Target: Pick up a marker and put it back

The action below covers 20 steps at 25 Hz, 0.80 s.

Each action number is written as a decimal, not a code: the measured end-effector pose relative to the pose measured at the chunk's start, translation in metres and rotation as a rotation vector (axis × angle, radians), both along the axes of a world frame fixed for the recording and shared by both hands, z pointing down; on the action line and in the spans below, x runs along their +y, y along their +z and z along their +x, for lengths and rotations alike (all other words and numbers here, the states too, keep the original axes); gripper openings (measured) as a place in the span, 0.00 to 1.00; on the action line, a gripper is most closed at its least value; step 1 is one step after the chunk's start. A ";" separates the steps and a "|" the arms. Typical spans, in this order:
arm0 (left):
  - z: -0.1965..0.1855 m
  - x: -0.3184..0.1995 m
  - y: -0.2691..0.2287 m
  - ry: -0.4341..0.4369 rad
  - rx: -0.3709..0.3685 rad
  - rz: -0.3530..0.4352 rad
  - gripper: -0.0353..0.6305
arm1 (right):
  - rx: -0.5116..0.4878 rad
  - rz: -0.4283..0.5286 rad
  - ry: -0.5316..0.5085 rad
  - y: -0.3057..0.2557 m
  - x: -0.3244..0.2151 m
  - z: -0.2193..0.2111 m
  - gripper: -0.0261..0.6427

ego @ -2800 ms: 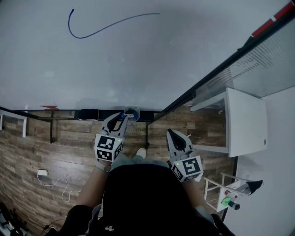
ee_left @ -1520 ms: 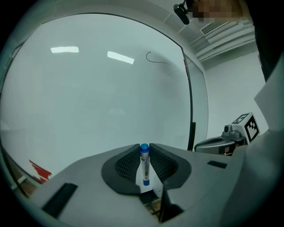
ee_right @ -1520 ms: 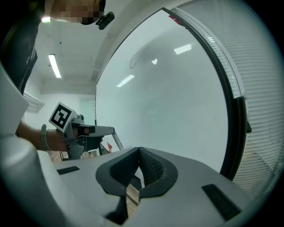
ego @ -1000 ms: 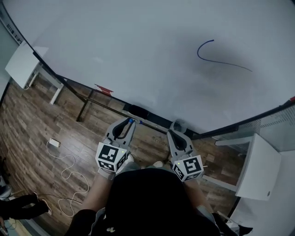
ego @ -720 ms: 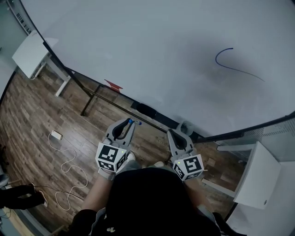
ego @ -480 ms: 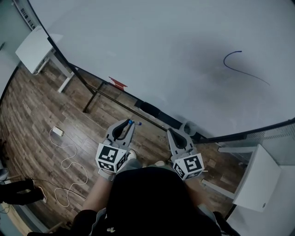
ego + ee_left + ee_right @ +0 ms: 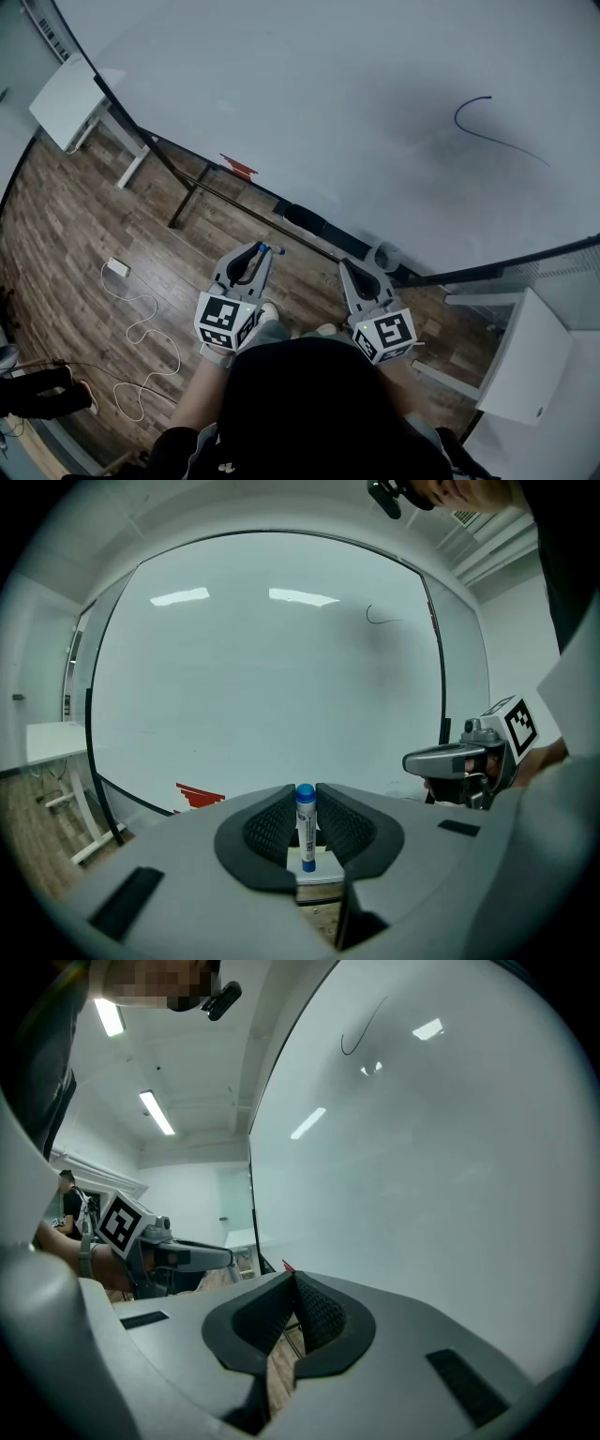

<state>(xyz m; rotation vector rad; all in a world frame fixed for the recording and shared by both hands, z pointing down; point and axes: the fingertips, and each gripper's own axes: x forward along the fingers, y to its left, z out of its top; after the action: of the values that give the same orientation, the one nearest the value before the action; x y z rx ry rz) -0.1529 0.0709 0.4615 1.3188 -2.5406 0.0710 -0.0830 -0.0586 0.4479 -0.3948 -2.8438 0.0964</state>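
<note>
Pick-up looks done — the left gripper [image 7: 306, 803] clamps the blue marker [image 7: 306, 819] upright between its jaws, the right gripper [image 7: 295, 1283] is closed on nothing — returning it to the whiteboard [image 7: 309, 94] is left

— Where's the marker [image 7: 306, 832]?
— Upright in my left claw [image 7: 255, 255], whiteboard [image 7: 328, 112] ahead.
— Your right claw [image 7: 357, 274]?
— Just right of it. A cable [image 7: 120, 272] lies on the floor [image 7: 75, 225], left.
</note>
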 end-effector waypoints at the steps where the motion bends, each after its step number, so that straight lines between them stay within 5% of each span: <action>1: 0.000 -0.002 -0.001 0.007 -0.006 0.002 0.17 | -0.001 0.002 0.004 0.000 -0.001 0.001 0.08; 20: 0.016 -0.101 -0.024 0.255 -0.050 0.054 0.17 | -0.008 0.028 0.260 -0.007 -0.077 0.058 0.08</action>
<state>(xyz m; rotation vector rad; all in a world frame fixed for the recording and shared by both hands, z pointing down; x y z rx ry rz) -0.1368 -0.0297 0.4370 1.6752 -2.4153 0.0872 -0.0254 -0.1354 0.4407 -0.0178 -2.8853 0.1044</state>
